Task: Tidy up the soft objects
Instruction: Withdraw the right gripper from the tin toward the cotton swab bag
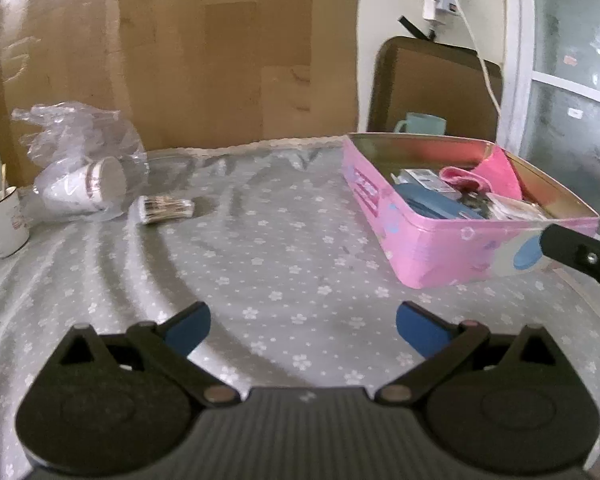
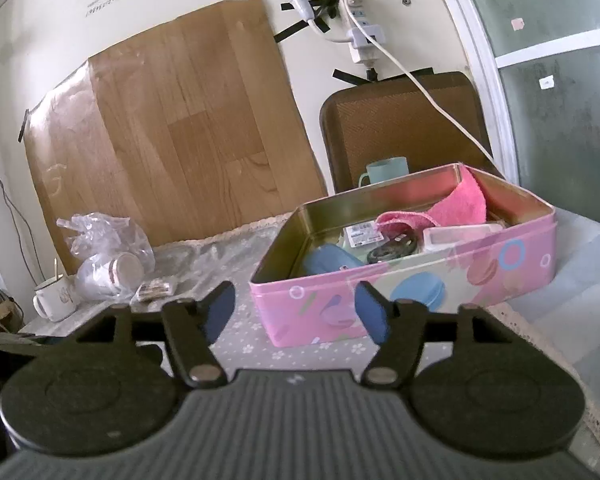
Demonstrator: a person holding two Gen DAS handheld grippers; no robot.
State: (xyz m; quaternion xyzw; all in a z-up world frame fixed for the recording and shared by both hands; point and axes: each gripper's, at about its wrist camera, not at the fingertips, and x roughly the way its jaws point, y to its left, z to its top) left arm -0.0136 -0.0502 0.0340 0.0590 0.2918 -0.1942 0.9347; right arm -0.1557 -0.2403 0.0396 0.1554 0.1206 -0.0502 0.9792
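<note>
A tabletop (image 1: 284, 240) covered with a grey cloth printed with small white flowers is set against a pale wall, where a sheet of wood-patterned covering (image 2: 188, 128) is taped up. At the far left edge a white mug (image 1: 2, 224) is seen, and just beside it a clear plastic bag (image 1: 80, 160) holding paper cups lying on their side. Next to the bag a small bundle of thin sticks (image 1: 166, 209) is laid on the cloth. Toward the right a pink open tin (image 2: 420, 280), decorated with pastel macarons, is placed on the tabletop. Inside it a pink cloth (image 2: 456, 206) is draped against the far right corner, above a blue case (image 2: 328, 260) and a few small packets. Behind the tin a pale green cup (image 2: 388, 171) and a brown chair back (image 2: 404, 120) are visible. The left hand-held gripper (image 1: 302, 326) is held over bare cloth with its blue-padded jaws wide apart and nothing between them. The right hand-held gripper (image 2: 296, 310) is aimed at the near wall of the tin, its jaws likewise spread and empty.
</note>
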